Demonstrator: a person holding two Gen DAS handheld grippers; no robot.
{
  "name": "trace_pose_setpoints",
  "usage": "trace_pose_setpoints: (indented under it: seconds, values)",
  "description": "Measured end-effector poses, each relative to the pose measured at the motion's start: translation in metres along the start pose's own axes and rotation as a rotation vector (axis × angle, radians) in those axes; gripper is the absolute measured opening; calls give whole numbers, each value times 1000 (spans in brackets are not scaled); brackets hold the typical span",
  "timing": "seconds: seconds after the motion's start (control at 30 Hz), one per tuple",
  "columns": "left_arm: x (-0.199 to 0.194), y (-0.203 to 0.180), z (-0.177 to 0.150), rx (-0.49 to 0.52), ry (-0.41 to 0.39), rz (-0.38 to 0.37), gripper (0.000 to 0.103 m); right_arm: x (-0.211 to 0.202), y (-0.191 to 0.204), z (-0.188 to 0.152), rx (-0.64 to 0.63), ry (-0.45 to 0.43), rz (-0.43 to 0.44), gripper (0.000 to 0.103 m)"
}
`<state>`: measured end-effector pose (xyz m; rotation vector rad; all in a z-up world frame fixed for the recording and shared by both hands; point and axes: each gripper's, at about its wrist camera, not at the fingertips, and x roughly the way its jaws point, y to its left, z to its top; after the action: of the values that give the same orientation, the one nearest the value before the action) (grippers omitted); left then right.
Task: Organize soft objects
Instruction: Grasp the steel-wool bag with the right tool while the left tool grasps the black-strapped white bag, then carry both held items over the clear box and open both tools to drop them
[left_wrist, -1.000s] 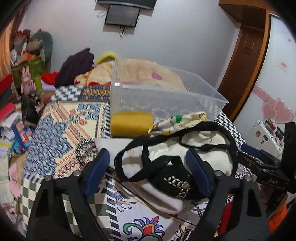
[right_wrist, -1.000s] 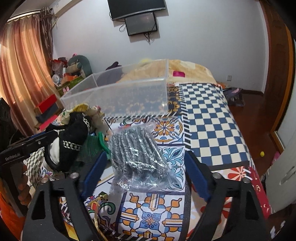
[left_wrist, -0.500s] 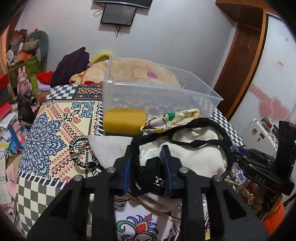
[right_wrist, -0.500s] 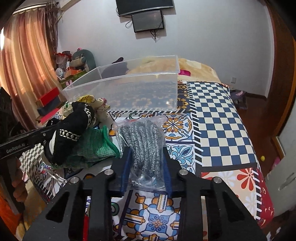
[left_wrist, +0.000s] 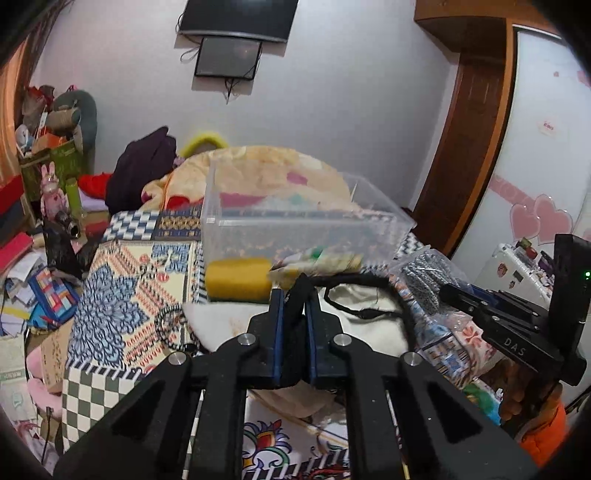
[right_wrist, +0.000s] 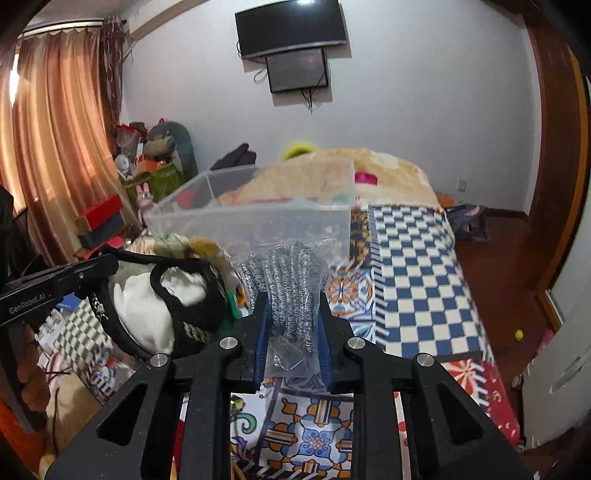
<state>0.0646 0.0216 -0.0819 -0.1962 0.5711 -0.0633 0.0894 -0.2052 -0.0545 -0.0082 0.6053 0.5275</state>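
Crinkly plastic-wrapped knit bundle (right_wrist: 291, 291) pinched by right claw (right_wrist: 291, 332).

The left gripper (left_wrist: 295, 306) is matt black plastic with bright metal rivets and blue rubbery pads, pinching a black woven cloth strap (left_wrist: 354, 284) of a cream cloth bag (left_wrist: 369, 328). At 12 o'clock stands a clear, glossy plastic bin (left_wrist: 303, 236); a yellow porous sponge (left_wrist: 238, 282) lies at 11. The right gripper (right_wrist: 291, 325) clamps grey knitted gloves (right_wrist: 288, 273) in a crinkly, shiny plastic wrap. The bed's cover (right_wrist: 417, 266) is printed cloth, matt
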Motion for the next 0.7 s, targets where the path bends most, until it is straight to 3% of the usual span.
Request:
trace_pose_setpoints:
  seconds: [0.23, 0.7]
  values:
    - [-20, -8, 26, 23, -68, -12, 9, -14, 4, 17, -9, -52, 0, 21]
    - [-12, -3, 97, 62, -156, 10, 9, -9, 10, 62, -55, -140, -9, 21]
